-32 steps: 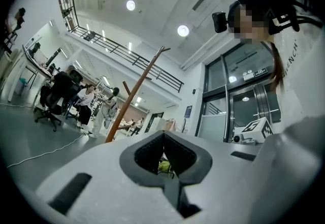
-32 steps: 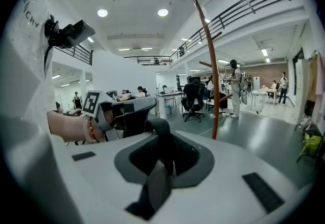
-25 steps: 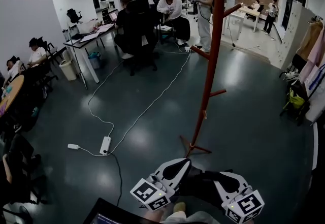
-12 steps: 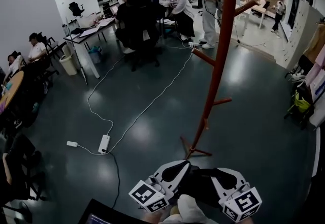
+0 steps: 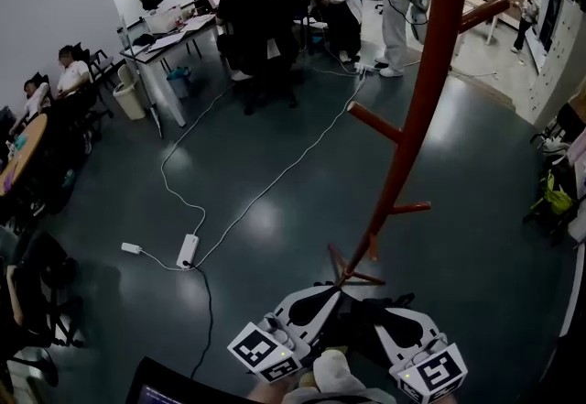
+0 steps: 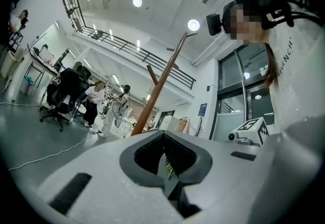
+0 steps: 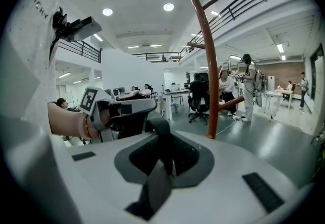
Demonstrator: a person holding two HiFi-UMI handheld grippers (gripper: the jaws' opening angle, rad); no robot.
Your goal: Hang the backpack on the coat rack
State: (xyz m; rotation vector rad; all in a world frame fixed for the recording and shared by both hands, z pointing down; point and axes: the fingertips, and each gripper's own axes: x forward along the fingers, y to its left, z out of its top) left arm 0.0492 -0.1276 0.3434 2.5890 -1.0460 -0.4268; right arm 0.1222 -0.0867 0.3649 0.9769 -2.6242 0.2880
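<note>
step: hauling, unhung | clamped shut on black fabric backpack point(image 5: 355, 331), left gripper point(image 6: 170, 169) and right gripper point(image 7: 161, 164) alike | red-brown wooden coat rack point(image 5: 414, 118) ahead of fingertips | next: gotta hoist black strap point(image 7: 160, 139) over peg point(image 5: 375, 123)

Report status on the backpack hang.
Right gripper shut on backpack strap. Left gripper shut, hold unclear. Backpack unhung, coat rack ahead. Nothing between.

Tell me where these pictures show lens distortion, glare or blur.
Head view: the coat rack bows, and lights glare as pale patches on the floor. Left gripper view: a ceiling lamp flares white; corners are black. Right gripper view: the coat rack curves strongly; the near backpack strap looks soft.
</note>
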